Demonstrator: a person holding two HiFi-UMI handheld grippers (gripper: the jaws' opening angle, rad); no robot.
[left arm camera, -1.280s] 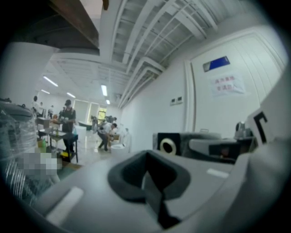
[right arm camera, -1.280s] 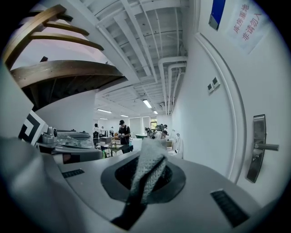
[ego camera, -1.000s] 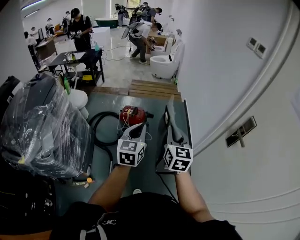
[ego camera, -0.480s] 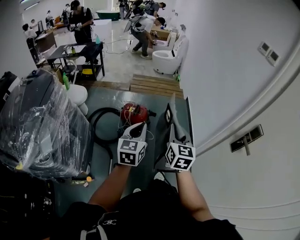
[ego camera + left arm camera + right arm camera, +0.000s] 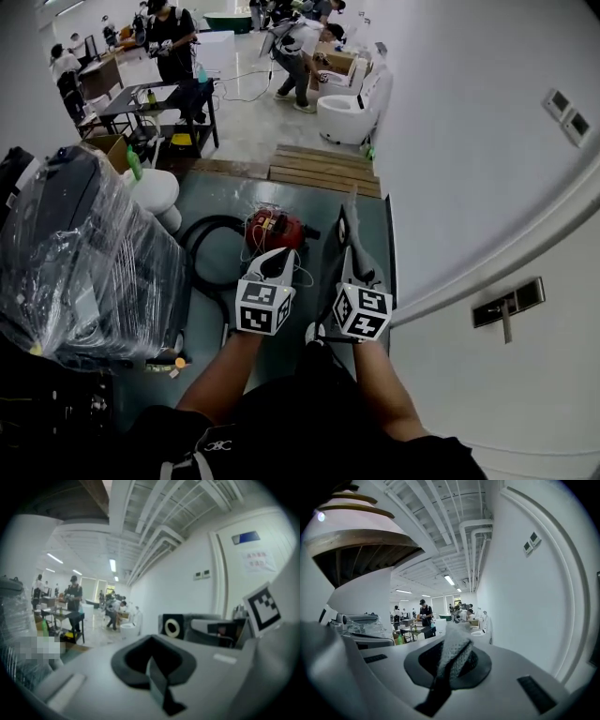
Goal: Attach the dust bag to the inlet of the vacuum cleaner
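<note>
Nearest to me, at the bottom of the head view, both forearms reach forward side by side, each ending in a marker cube. The left gripper (image 5: 279,255) is clenched on nothing: in its own view the two jaws meet in a single ridge with no object between them. The right gripper (image 5: 351,255), just beside it, is clenched on the dust bag (image 5: 454,651), and a strip of pale, textured fabric stands pinched between its jaws. In the left gripper view I can follow the bag forward from the right gripper as a grey body ending in a black square collar (image 5: 172,627) with a pale ring round its hole.

Beyond the gripper tips, on a grey-green mat (image 5: 234,197), lies the red vacuum cleaner (image 5: 275,228), its black hose (image 5: 199,246) looped to the left. The bag and the vacuum cleaner are apart; I cannot make out the inlet from here. Left of the mat stands a bulky dark object wrapped in clear plastic film (image 5: 84,253), with a white rounded fixture (image 5: 155,192) behind it.

Past the mat lie wooden boards (image 5: 323,169). Beyond them is pale floor, with a white toilet (image 5: 349,117) against the curved white wall (image 5: 469,141) on the right and a dark table (image 5: 155,98) on the left. Several people — standing or bent over — are at the far end.
</note>
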